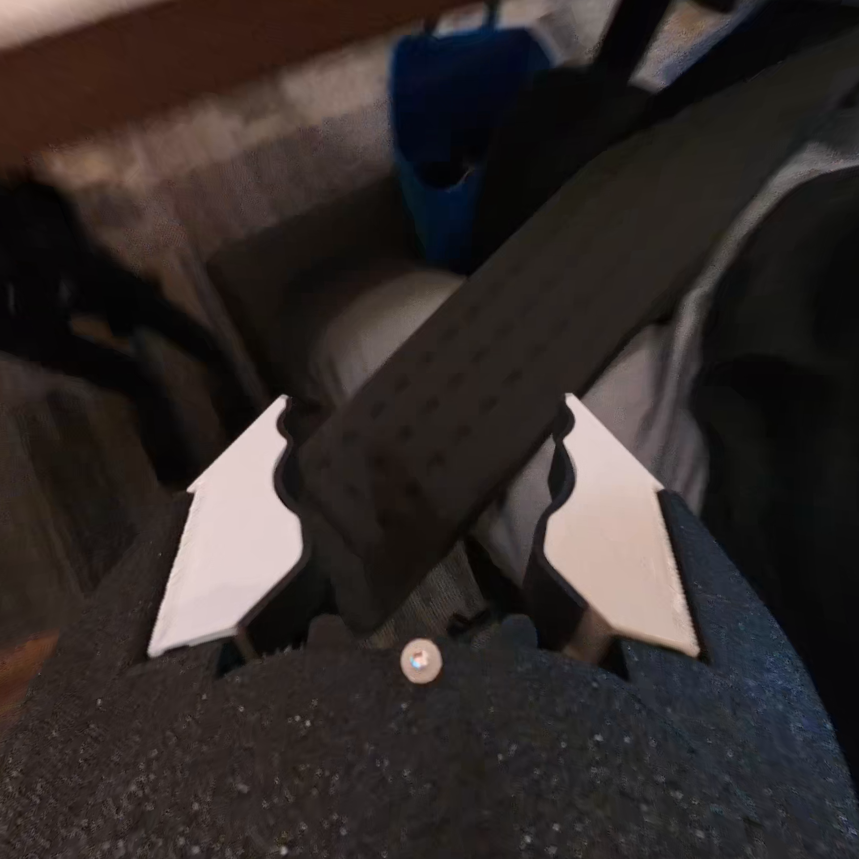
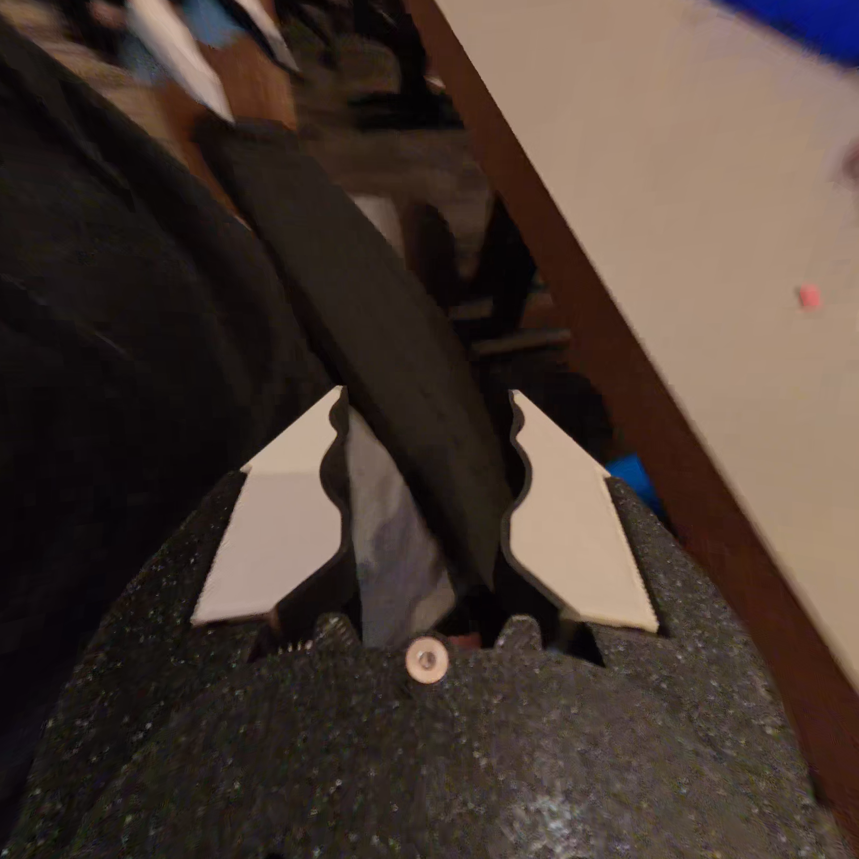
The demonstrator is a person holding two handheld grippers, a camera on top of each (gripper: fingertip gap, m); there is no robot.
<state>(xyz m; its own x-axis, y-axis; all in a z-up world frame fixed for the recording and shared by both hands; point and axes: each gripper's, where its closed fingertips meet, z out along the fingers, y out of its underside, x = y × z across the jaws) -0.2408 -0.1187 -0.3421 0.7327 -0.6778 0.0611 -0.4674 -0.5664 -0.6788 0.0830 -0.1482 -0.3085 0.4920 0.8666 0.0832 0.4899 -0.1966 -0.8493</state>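
Left wrist view: perforated black strap (image 1: 488,409) between spread tongs (image 1: 425,409).

Blurred blue bin (image 1: 446,139), white tabletop (image 2: 674,162) (brown-edged)

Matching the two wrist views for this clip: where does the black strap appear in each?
Left wrist view: black strap runs from the upper right down between the left gripper, whose jaws are open.
Right wrist view: strap runs from upper left down between the open right gripper.
Shared landmark: brown-edged white table.
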